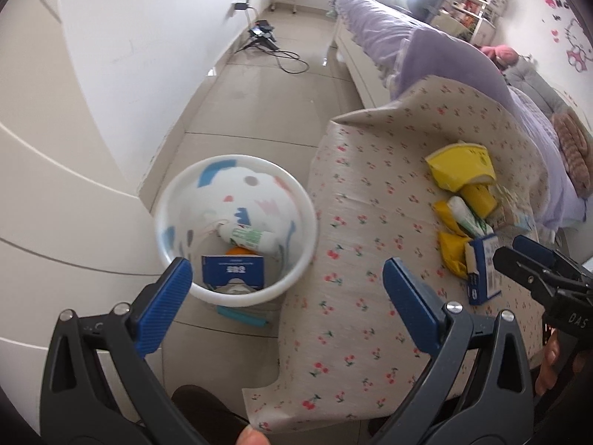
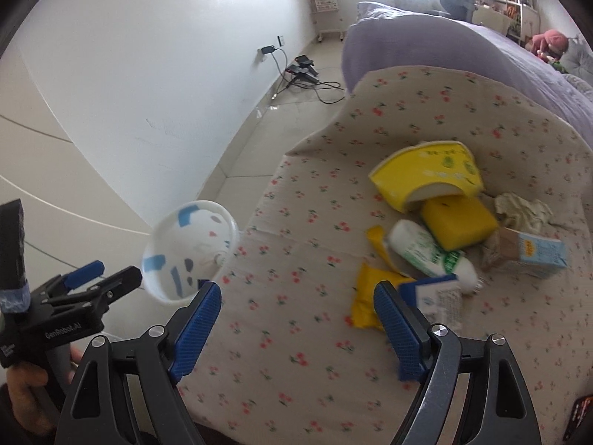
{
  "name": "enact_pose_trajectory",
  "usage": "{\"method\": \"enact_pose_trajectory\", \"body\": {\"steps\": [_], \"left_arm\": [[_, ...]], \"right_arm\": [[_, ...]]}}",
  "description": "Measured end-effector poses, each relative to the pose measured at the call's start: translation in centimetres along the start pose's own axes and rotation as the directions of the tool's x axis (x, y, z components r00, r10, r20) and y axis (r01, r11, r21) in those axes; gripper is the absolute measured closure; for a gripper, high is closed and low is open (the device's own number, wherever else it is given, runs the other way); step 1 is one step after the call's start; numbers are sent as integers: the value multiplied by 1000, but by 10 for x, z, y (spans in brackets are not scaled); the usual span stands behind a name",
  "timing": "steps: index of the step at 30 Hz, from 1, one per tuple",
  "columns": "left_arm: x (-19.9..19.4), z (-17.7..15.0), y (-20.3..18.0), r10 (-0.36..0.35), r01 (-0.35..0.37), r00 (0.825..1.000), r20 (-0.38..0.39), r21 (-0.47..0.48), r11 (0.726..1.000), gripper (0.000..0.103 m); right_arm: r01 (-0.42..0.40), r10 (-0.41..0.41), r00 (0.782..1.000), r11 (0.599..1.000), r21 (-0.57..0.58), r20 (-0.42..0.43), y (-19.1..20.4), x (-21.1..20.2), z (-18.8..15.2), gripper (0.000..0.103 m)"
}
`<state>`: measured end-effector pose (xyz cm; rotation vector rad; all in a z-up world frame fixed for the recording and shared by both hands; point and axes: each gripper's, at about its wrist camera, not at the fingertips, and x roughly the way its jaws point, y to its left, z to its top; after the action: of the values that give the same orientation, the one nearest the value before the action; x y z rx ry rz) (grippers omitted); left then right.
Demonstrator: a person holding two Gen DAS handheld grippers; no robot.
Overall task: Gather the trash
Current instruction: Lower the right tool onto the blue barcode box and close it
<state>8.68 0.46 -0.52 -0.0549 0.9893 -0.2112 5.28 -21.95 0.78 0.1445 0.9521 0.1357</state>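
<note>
1. The trash is a small heap on the cherry cloth that covers the table. There is a yellow paper bowl, a yellow sponge block, a white tube with green print, a blue and white box, some yellow wrappers, a crumpled tissue and a little light-blue carton. They touch and lean on each other.
2. Some trash is already in the white bin on the floor, just beside the table edge: another tube, a blue box and something orange. The bin sits low and close, I think so things can be dropped straight in.
3. The right gripper has its blue fingers wide apart and holds nothing. One finger is close in front of the blue and white box (maybe that is the next thing to grab).
4. The left gripper is spread wide too, and empty. It hangs over the gap between bin and table.
5. Farther out are a purple bed, the tiled floor and a white wall.
</note>
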Motion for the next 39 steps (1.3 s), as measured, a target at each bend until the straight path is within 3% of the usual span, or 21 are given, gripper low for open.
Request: {"method": "enact_pose_trajectory", "body": {"steps": [6, 8, 9, 14, 24, 29, 32, 33, 34, 39], "left_arm": [[9, -12, -12, -1, 2, 999, -37, 40, 999, 1], [12, -16, -14, 2, 1, 999, -51, 52, 999, 1], [12, -17, -15, 4, -1, 999, -53, 54, 999, 1], [18, -22, -24, 5, 0, 998, -70, 73, 997, 1], [33, -29, -52, 11, 4, 994, -105, 144, 990, 1], [36, -32, -56, 20, -3, 994, -109, 155, 988, 1], [37, -32, -57, 20, -3, 994, -111, 156, 988, 1], [37, -32, -58, 19, -1, 994, -110, 156, 988, 1], [37, -32, -59, 17, 0, 994, -109, 157, 988, 1], [37, -30, -72, 8, 8, 996, -87, 180, 984, 1]], "right_arm": [[-6, 8, 999, 1000, 29, -44, -33, -1, -14, 17], [-16, 19, 998, 998, 56, -55, -50, 1, -19, 14], [-11, 15, 998, 998, 63, -61, -55, 2, -21, 8], [70, -60, 990, 994, 81, -128, -81, 18, -38, 5], [169, -167, 975, 986, -2, -145, -85, 48, -42, 5], [140, -134, 978, 990, 29, -162, -89, 63, -38, 5], [141, -131, 977, 989, 44, -168, -94, 67, -38, 13], [143, -132, 976, 988, 50, -172, -96, 67, -38, 29], [140, -128, 975, 989, 54, -179, -98, 68, -38, 38], [116, -101, 983, 989, 88, -151, -109, 47, -40, 39]]}}
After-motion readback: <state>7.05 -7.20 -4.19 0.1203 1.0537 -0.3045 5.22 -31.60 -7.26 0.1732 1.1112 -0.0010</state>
